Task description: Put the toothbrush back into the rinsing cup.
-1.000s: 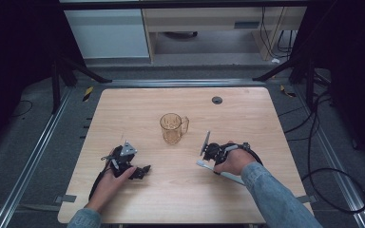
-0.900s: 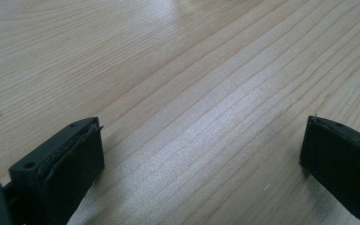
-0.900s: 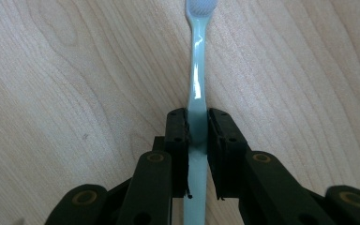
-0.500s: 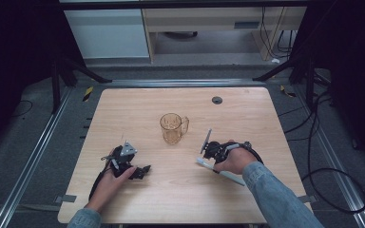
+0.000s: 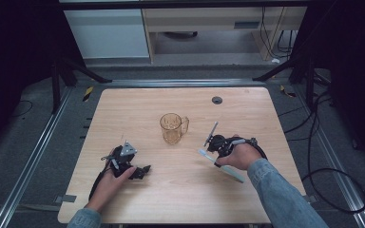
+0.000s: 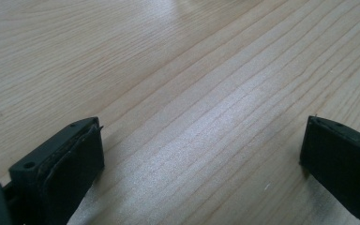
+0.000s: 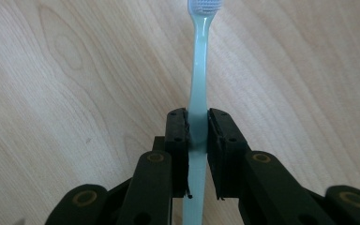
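Right gripper (image 7: 198, 126) pinching toothbrush (image 7: 198, 93) mid-handle, long axis along jaws, bristles forward; cup (image 5: 172, 128) mid-worktop (image 5: 247, 104), just left of it; left gripper (image 6: 201, 154) spread, empty, near front-left corner, farther from cup

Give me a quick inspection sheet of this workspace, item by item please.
Surface: wooden table, dry, small dark round spot near the far edge.
Job's things: clear cup upright mid-table; light blue toothbrush.
Clutter: nothing seen.
Grippers: left gripper open, low over bare wood; right gripper shut on the toothbrush handle.
Cables: black cables on the floor, right of the table.
Surroundings: white cabinet beyond the table.
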The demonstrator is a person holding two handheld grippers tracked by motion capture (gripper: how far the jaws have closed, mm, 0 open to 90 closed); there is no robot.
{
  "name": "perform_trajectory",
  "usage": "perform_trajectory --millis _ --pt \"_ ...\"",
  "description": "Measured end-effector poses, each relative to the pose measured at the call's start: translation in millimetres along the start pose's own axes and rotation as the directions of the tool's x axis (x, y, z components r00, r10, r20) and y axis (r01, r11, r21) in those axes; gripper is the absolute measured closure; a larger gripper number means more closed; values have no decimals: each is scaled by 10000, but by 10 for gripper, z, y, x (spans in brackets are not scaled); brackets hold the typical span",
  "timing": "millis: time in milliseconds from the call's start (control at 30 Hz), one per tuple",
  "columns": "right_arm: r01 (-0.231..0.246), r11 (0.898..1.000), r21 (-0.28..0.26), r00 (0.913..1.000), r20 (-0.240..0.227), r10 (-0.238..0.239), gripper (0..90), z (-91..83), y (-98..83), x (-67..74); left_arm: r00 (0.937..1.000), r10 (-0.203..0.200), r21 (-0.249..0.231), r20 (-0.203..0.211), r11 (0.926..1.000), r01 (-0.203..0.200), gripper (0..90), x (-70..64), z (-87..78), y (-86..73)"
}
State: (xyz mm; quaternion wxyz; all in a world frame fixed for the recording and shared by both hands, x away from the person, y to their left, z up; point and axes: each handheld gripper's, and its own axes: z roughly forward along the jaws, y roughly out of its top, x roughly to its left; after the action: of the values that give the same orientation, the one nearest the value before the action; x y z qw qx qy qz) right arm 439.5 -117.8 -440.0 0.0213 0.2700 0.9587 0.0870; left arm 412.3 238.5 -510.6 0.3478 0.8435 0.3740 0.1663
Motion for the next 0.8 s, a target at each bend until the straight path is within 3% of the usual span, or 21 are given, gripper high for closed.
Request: perform_trajectory --millis 400,567,800 --pt "-518 9903 -1288 9984 155 542 789 -215 19 -92 10000 7 6 0 10000 -7 0 0 0 0" --pt "-727 9762 -2041 9966 228 790 789 -276 52 -86 10000 6 6 -2 10000 -6 0 0 0 0" --pt "-864 9630 -2553 9954 183 942 790 -317 106 -60 10000 2 1 -1 10000 -2 0 0 0 0"
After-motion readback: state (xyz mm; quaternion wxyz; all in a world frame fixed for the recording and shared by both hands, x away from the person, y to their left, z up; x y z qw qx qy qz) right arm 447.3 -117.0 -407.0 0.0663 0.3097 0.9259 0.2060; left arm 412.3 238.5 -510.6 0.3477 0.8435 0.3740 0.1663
